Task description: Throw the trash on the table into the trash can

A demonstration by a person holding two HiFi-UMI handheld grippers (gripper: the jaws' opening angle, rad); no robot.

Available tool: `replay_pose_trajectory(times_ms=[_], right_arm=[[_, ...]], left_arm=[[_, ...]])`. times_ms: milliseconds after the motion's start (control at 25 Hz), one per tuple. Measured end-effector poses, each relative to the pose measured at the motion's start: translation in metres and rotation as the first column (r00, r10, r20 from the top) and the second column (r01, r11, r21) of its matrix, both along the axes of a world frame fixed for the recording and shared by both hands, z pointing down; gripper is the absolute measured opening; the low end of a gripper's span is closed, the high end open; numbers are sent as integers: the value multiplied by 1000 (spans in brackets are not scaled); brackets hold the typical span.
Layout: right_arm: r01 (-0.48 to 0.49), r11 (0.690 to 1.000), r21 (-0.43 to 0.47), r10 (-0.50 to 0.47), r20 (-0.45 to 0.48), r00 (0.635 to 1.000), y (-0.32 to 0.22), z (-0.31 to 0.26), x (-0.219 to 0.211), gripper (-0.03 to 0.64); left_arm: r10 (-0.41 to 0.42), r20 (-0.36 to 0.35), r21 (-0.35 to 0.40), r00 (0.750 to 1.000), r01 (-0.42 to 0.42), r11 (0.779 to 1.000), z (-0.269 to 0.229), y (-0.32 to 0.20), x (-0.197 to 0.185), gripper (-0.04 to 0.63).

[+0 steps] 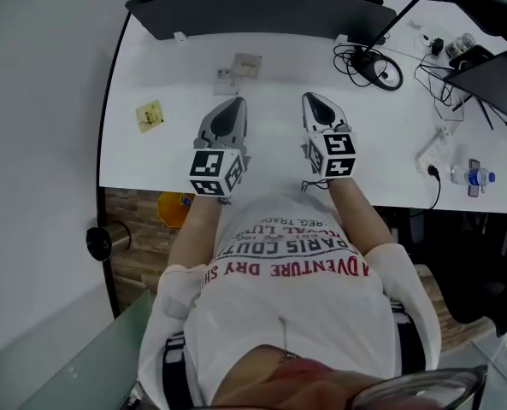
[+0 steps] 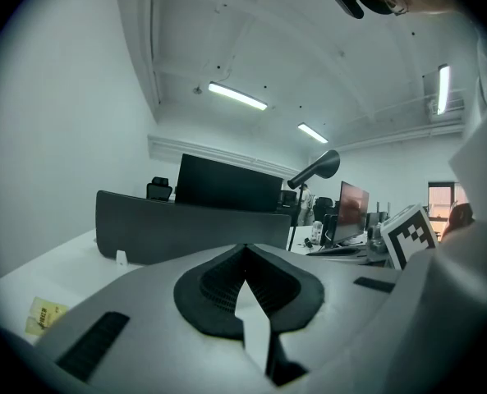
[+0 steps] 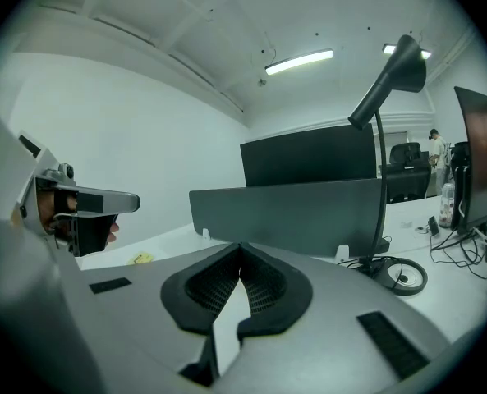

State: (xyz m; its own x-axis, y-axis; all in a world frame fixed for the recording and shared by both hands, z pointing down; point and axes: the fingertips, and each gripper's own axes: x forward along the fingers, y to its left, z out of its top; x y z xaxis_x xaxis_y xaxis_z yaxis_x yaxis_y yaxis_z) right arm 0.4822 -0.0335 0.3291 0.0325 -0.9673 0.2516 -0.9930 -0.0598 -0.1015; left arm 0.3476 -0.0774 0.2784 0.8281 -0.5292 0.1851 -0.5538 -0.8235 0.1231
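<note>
The left gripper (image 1: 238, 101) and right gripper (image 1: 309, 97) look matt grey plastic, the table (image 1: 381, 148) smooth white, the note (image 1: 150, 115) yellow paper.

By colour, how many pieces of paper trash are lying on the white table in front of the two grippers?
Small yellow paper note: 1
Pale crumpled paper scraps: 2
Total: 3

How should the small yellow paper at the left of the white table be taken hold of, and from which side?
The yellow paper lies flat on the table, with no raised part that shows. It is probably best to come down from above with the left gripper, which is nearer, and pinch one corner or edge.
</note>
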Motion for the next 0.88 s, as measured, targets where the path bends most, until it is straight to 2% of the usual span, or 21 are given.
replay_pose_trajectory(times_ms=[280, 480, 680, 880], right_arm=[[83, 995, -56, -80, 56, 995, -14, 20, -6, 26], [123, 986, -113, -113, 91, 989, -33, 43, -22, 26], [163, 964, -209, -148, 86, 985, -67, 69, -43, 28], [174, 934, -313, -162, 64, 985, -125, 99, -62, 31]], left_arm=[[-80, 31, -30, 996, 81, 996, 10, -12, -12, 25], [-109, 40, -72, 993, 112, 991, 27, -22, -29, 25], [-147, 55, -142, 988, 153, 978, 53, -49, -53, 25], [-123, 84, -196, 989, 137, 971, 79, -100, -68, 25]])
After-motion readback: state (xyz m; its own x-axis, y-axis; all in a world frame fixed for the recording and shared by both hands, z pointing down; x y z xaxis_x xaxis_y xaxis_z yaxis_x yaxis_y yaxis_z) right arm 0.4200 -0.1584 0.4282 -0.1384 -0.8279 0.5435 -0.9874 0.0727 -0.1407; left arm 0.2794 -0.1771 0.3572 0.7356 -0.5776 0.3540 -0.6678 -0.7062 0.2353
